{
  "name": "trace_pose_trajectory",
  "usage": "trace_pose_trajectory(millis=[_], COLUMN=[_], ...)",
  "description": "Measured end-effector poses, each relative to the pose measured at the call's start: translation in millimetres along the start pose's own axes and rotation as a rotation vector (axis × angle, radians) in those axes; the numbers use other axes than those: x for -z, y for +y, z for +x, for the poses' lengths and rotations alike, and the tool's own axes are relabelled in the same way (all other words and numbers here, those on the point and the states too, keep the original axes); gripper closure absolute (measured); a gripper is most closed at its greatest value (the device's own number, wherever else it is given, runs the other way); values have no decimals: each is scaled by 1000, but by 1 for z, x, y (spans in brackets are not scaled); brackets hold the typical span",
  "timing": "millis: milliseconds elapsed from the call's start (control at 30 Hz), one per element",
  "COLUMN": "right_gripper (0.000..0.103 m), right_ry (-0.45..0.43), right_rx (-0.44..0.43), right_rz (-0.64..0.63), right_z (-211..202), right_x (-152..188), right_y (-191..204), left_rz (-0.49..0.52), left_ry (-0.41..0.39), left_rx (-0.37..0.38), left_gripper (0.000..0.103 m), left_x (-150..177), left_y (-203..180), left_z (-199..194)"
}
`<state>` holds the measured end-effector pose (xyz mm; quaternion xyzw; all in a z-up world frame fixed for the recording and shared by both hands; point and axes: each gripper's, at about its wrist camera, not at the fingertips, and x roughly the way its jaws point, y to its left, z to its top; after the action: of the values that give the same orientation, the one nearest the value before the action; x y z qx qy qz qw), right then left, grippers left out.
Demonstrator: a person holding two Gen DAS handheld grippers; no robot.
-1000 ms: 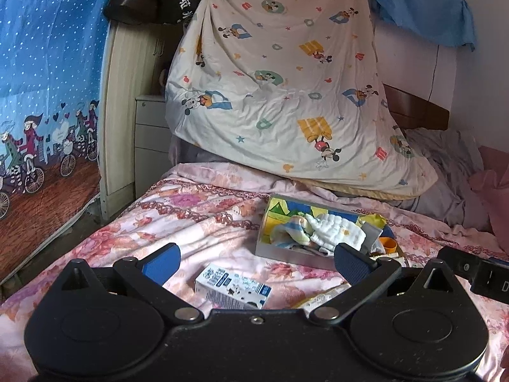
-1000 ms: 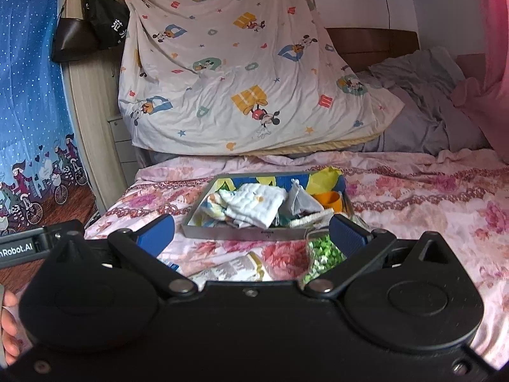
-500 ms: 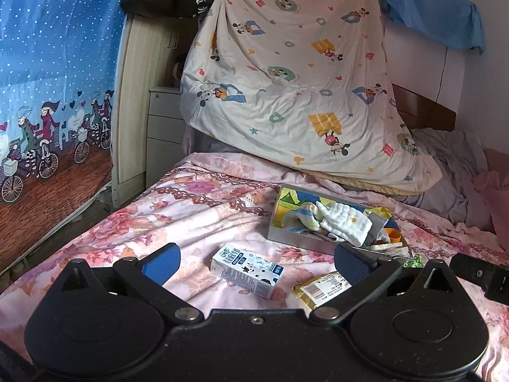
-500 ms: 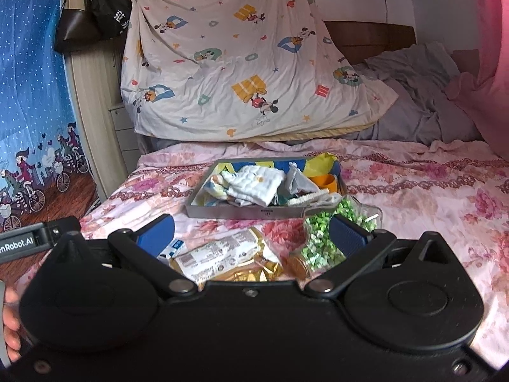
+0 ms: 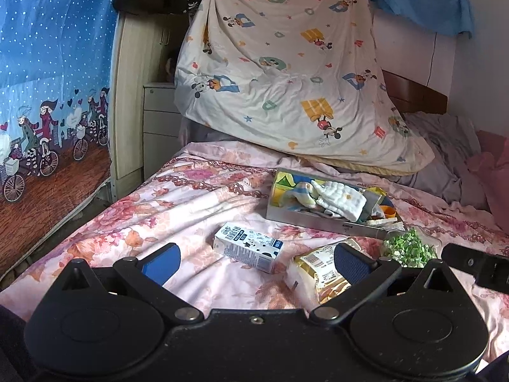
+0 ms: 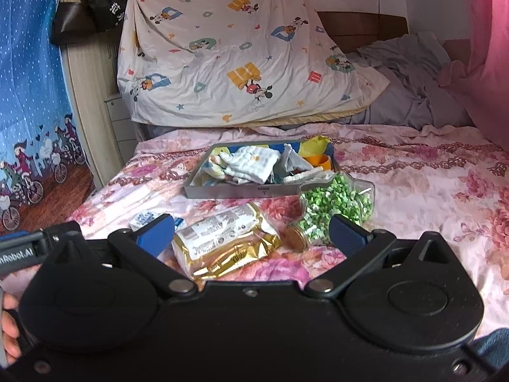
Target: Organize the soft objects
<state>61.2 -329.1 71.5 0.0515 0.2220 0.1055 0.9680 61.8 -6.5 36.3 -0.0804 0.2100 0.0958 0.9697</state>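
Note:
A grey tray (image 5: 321,219) (image 6: 235,190) on the floral bedspread holds a white quilted cloth (image 5: 342,195) (image 6: 251,164), other soft cloths and an orange cup (image 6: 318,160). In front of the tray lie a milk carton (image 5: 246,246) (image 6: 143,218), a gold snack bag (image 5: 313,272) (image 6: 222,243) and a clear jar of green paper stars (image 5: 408,248) (image 6: 334,210) on its side. My left gripper (image 5: 256,259) is open, low over the bed before the carton. My right gripper (image 6: 251,234) is open too, above the gold bag, holding nothing.
A cartoon-print sheet (image 5: 286,73) hangs behind the tray. Grey bedding (image 6: 410,86) and pink fabric (image 6: 483,63) pile up at the right. A blue curtain (image 5: 47,79) and a drawer unit (image 5: 159,127) stand left of the bed. A hand (image 6: 9,328) grips the other tool.
Both grippers have pulled back from the tray and tilted down, so the carton, gold bag and star jar have come fully into view. Both stay open; no object has moved.

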Motion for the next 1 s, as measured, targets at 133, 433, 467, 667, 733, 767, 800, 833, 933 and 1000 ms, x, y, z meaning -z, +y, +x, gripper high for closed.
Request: trace_pose_trajectory(millis=[133,433,467,667,733,767,800,833,933,1000], right_gripper=[1,1,1,1,1,1,1,1,1,1], right_ry=[-7,6,6,11,8,9,10,12,13,12], right_rx=[9,-10,-9,-5,-6,-5,-4,-3,1,2], right_rz=[-16,-39,-45,-84,-79,-75,-71,-67,-60,-57], right_z=[-4,-9,-9,-6,-4,-4,-3,-2,-3,-2], right_x=[1,8,10,13,12,12,13,14,16,18], right_y=[5,8,9,11,9,7,6,5,3,4], left_rz=[6,-9,-8,-5,-3,-1,0,1,3,5], left_ry=[-8,4,6,9,11,13,14,16,20,20], left_rx=[-8,-10,-8,-8,-9,-10,-11,-12,-14,-15], left_gripper=[1,1,1,1,1,1,1,1,1,1], left_x=[4,13,15,17,19,20,20,21,23,23], left_y=[2,7,8,8,9,9,9,10,10,10], left_z=[-4,-5,-5,-5,-6,-6,-6,-5,-5,-5])
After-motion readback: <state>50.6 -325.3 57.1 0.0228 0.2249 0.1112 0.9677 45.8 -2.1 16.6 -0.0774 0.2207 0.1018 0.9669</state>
